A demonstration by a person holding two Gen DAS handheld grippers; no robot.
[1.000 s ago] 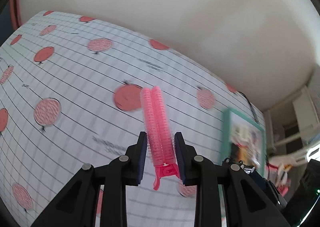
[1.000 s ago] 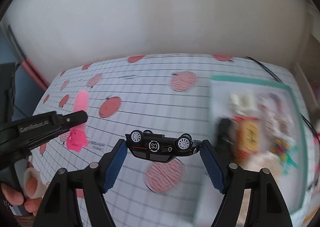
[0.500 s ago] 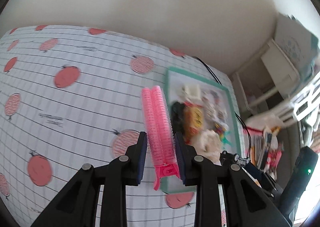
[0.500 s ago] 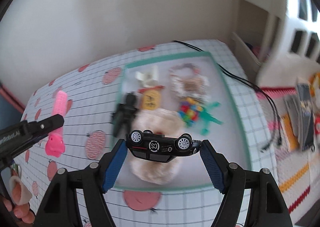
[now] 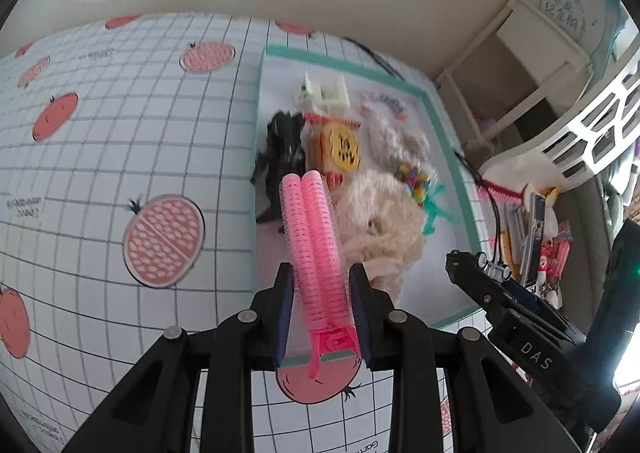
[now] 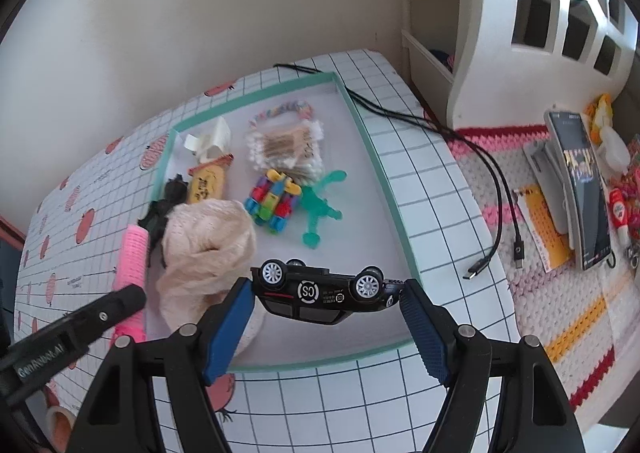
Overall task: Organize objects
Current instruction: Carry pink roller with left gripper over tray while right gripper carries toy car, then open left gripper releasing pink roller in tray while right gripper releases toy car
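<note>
Right wrist: upside-down black toy car, silver wheels.

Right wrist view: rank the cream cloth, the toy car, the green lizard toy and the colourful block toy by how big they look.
1. cream cloth
2. toy car, though nearness to the camera inflates it
3. green lizard toy and colourful block toy, alike

One pink hair roller, one toy car (upside down), one tray.

Both grippers, left gripper and right gripper, are matte black with silver screws and ribbed blue pads; white "DAS" lettering marks one, "GenRobot.AI" the other.
</note>
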